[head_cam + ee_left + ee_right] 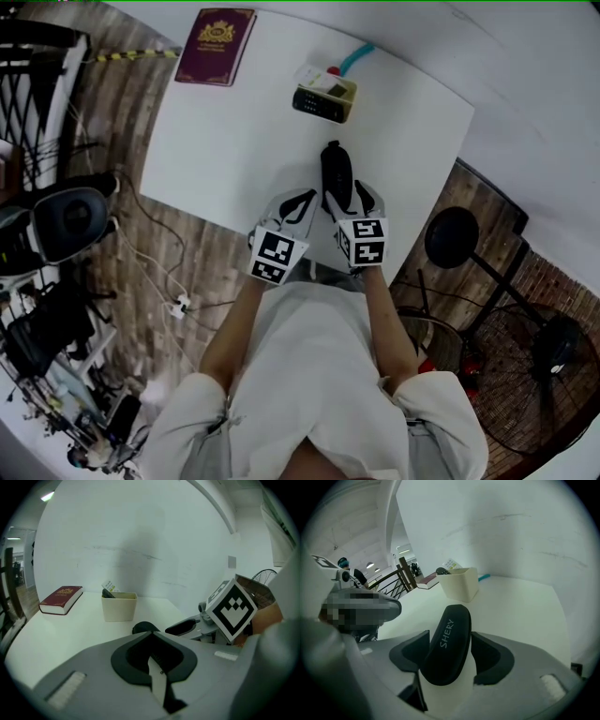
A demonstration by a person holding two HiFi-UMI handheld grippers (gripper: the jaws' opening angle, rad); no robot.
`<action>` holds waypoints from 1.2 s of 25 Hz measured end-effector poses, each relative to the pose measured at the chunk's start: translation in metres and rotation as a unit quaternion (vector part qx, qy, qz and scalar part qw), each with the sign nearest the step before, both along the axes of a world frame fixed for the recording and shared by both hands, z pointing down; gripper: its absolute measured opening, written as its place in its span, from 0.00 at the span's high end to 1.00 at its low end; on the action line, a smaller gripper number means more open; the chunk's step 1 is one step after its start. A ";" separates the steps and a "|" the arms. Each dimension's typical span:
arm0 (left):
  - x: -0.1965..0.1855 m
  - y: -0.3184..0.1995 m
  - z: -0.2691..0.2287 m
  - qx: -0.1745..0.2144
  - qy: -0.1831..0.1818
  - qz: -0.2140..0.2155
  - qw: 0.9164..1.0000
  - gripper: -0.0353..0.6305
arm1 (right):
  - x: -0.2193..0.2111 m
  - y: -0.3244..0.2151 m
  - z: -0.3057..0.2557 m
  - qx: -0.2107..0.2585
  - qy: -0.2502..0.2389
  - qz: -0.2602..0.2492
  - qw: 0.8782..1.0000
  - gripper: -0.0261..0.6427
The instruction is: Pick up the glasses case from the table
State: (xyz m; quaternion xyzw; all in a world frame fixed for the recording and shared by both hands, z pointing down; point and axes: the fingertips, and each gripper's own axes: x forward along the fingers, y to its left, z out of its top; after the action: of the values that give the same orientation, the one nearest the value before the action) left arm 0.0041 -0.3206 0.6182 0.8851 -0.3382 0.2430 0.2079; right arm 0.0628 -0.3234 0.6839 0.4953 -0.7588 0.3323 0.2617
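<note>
The black glasses case (pixel 336 167) lies on the white table (pixel 225 159), near its front edge. In the right gripper view the case (pixel 447 641), printed with pale letters, sits lengthwise between my right gripper's (pixel 450 651) dark pads. Those jaws stand open and close beside the case. My right gripper (pixel 345 192) straddles the case's near end. My left gripper (pixel 302 204) hovers just left of it with its jaws together and nothing visible between them. In the left gripper view, the case's end (pixel 143 627) shows just beyond my left gripper's (pixel 151 634) tips.
A beige holder box (pixel 325 97) with small items stands behind the case. A maroon book (pixel 217 45) lies at the table's far left corner. A teal object (pixel 356 56) lies behind the box. A black stool (pixel 451 236) stands right of the table and cables lie on the floor left.
</note>
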 end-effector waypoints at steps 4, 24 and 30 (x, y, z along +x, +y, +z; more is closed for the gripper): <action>-0.004 0.001 0.004 -0.006 -0.002 -0.006 1.000 0.92 | -0.003 0.000 0.014 -0.019 -0.011 0.004 1.000 0.50; -0.026 -0.001 0.006 -0.007 -0.005 -0.038 0.999 0.92 | -0.030 -0.003 0.031 -0.055 -0.079 -0.009 0.995 0.49; -0.030 0.001 0.002 0.001 -0.003 -0.040 0.999 0.92 | -0.031 -0.001 0.023 -0.043 -0.081 -0.013 0.996 0.49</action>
State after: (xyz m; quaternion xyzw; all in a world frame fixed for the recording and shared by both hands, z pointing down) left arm -0.0260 -0.3193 0.6200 0.8704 -0.3740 0.2369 0.2153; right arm 0.0317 -0.3244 0.7064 0.4453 -0.7686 0.4006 0.2246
